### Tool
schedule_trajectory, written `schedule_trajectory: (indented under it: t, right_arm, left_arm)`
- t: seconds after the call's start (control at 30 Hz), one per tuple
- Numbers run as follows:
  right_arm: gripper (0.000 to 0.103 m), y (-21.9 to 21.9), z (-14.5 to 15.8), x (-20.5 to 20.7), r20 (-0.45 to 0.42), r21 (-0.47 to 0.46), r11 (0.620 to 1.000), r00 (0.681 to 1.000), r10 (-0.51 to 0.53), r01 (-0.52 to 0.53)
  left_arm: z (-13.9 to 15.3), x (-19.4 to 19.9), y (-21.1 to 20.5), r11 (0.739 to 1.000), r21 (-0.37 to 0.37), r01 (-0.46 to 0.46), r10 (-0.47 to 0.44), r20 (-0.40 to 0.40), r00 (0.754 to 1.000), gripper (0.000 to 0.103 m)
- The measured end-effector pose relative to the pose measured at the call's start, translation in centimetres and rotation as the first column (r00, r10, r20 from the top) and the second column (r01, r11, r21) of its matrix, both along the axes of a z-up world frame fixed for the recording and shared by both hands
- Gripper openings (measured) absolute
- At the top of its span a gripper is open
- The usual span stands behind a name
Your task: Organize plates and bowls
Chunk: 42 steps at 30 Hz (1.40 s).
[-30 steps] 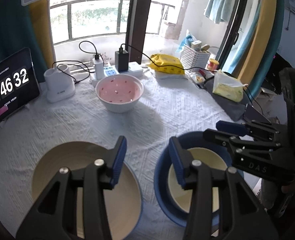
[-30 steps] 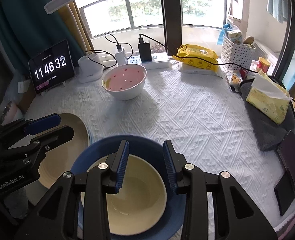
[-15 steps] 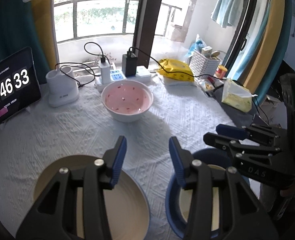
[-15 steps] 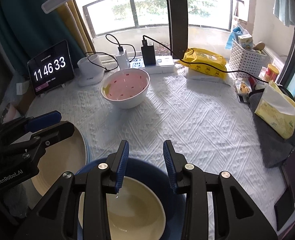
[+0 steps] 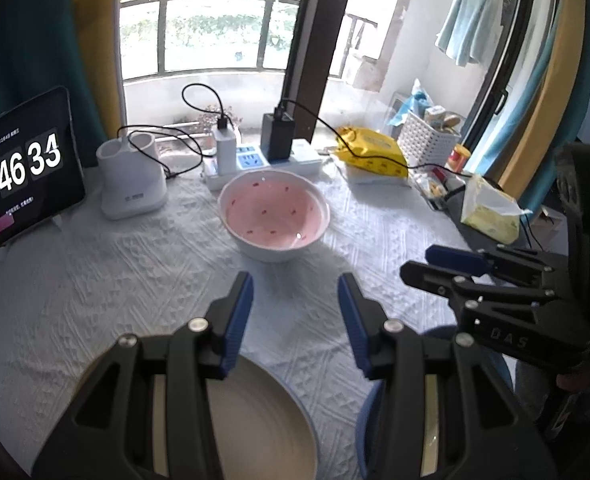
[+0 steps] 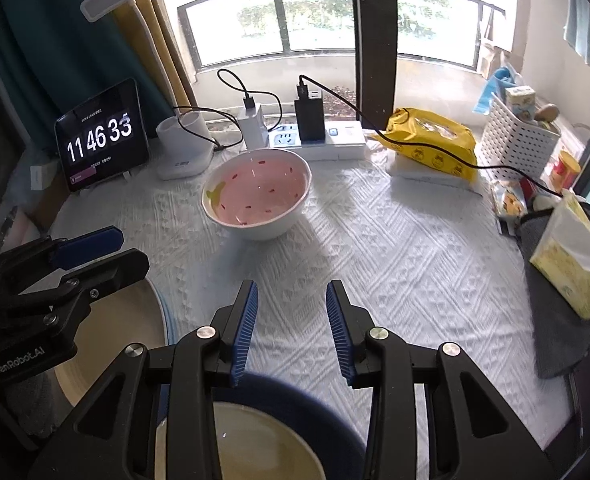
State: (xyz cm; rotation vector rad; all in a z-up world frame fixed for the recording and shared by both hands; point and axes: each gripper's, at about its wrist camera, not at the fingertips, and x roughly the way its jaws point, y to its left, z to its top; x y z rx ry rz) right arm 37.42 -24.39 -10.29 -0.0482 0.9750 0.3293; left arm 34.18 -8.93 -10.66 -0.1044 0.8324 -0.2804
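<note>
- We list the left tool (image 5: pixel 295 312) first: its blue-padded fingers stand apart with nothing between them, above bare cloth.
- Right under the left tool, nearest to it, lies the cream plate (image 5: pixel 255 420), flat on the counter (image 5: pixel 95 280), which wears a white textured cloth.
- The right tool (image 6: pixel 291 320) likewise has its fingers apart and grips nothing.
- Directly below the right tool sits the cream bowl (image 6: pixel 255 444), nested inside the dark blue bowl (image 6: pixel 295 392); we see only the blue rim around it.
- The two tools hang side by side, the plate under the left one, the nested bowls under the right.
- Ahead of both tools, past a stretch of open cloth, stands the pink bowl (image 6: pixel 257 198), upright, white outside with red specks inside.
- Behind the pink bowl we note a white power strip (image 6: pixel 319 142) with a black charger and a white charger plugged in.
- Far left of the tools: a white holder (image 5: pixel 131 180) and a tablet clock (image 5: pixel 23 172) propped up.
- Far right of the tools: a yellow wipes pack (image 6: pixel 435 146), a white basket (image 6: pixel 515 140), and a yellow tissue pack (image 6: pixel 575 260) on a grey cloth.
- Farthest off is the window with its railing.
</note>
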Motion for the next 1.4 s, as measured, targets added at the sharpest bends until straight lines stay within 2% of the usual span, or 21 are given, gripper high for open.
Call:
schedule_trajectory:
  t: [0.17,0.27,0.63,1.13,1.4]
  right_arm:
    - [0.038,0.4,-0.1,1.8,0.0,0.012,1.0,1.0,0.019,-0.019]
    - [0.038,0.6,-0.1,2.8,-0.001,0.026,0.999,1.0,0.028,-0.028]
    - [0.037,1.3,-0.9,6.4,0.012,0.037,0.998,0.999,0.04,-0.041]
    - [0.037,1.5,-2.7,10.4,-0.016,0.031,0.997,0.997,0.071,-0.07]
    - [0.038,1.3,-4.2,12.9,-0.132,0.102,0.994,0.989,0.06,-0.047]
  left_arm:
    - [-0.2,1.0,0.2,1.0,-0.015,-0.023,0.024,0.018,1.0,0.046]
    - [-0.3,1.6,0.5,0.997,-0.009,-0.074,0.074,0.056,0.996,0.046]
    - [-2.2,5.0,0.5,0.991,-0.017,-0.131,0.132,0.043,0.99,0.046]
    - [-4.9,8.0,0.5,0.985,-0.026,-0.17,0.168,-0.06,0.984,0.046]
    - [-5.8,9.2,0.6,0.985,-0.022,-0.173,0.17,-0.109,0.979,0.046]
